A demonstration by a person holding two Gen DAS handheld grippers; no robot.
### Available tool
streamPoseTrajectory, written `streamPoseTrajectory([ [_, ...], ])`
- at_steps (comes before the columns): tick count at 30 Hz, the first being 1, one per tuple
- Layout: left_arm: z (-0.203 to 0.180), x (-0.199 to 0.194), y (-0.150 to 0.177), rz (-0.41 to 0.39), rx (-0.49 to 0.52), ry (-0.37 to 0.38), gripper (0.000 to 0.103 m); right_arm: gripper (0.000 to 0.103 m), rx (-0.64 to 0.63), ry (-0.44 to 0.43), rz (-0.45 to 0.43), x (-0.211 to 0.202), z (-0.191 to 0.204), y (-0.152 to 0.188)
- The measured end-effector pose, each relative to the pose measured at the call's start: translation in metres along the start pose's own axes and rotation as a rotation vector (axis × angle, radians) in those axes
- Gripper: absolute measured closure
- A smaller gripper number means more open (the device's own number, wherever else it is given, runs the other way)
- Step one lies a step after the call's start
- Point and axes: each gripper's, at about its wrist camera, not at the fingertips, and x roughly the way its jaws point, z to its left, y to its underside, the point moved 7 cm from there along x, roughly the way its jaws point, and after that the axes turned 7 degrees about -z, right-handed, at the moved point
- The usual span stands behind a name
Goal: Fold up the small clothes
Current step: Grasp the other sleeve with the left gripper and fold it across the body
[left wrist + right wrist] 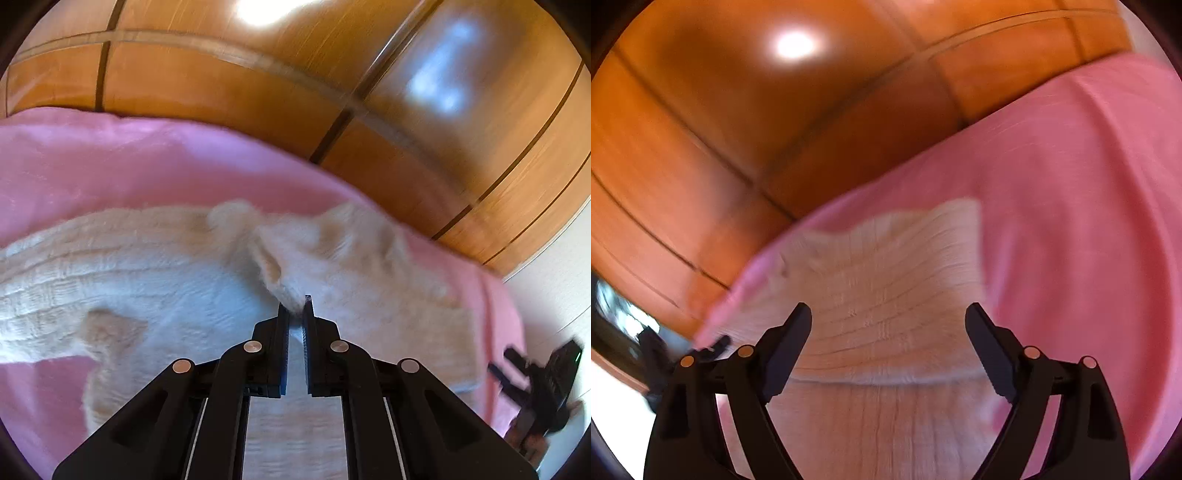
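Observation:
A cream ribbed knit garment [155,273] lies spread on a pink blanket [110,166]. In the left wrist view my left gripper [295,308] is shut on a raised fold of the cream garment, the cloth pinched between its black tips. My right gripper [532,380] shows small at the far right of that view, blurred. In the right wrist view my right gripper [888,314] is open wide above the cream garment [886,266], near a folded edge running across below the tips. Nothing sits between its pads.
Wooden cupboard doors [295,81] stand behind the pink blanket [1071,221] and reflect a lamp. A pale wall [554,288] shows at the right. The blanket's edge [746,291] runs close to the left finger in the right wrist view.

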Motion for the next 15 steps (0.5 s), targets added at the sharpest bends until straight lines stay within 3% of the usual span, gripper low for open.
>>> streamPoseTrajectory([
  [3,0.013,0.025,0.022,0.072,0.052,-0.084,0.089,0.019,-0.055,0.116,0.062,0.04,-0.005,0.014],
  [4,0.016,0.029,0.025,0.073,0.061,-0.096,0.081,0.018,-0.09,0.153,0.067,0.051,-0.008,0.02],
  [6,0.019,0.027,0.027,0.045,0.065,-0.079,0.08,0.012,-0.198,0.2,0.044,0.059,-0.002,0.027],
  [8,0.024,0.015,0.028,0.033,0.041,-0.072,0.059,0.004,-0.278,0.244,0.046,0.063,0.005,0.032],
  [9,0.027,0.007,0.028,0.017,0.028,-0.066,0.053,0.003,-0.294,0.254,0.049,0.068,0.005,0.034],
  [11,0.048,-0.019,0.027,-0.047,-0.024,-0.099,0.03,0.002,-0.306,0.268,0.053,0.07,0.004,0.034],
  [15,0.106,-0.075,0.031,-0.122,-0.211,-0.107,0.029,0.002,-0.345,0.318,0.031,0.068,0.011,0.035],
])
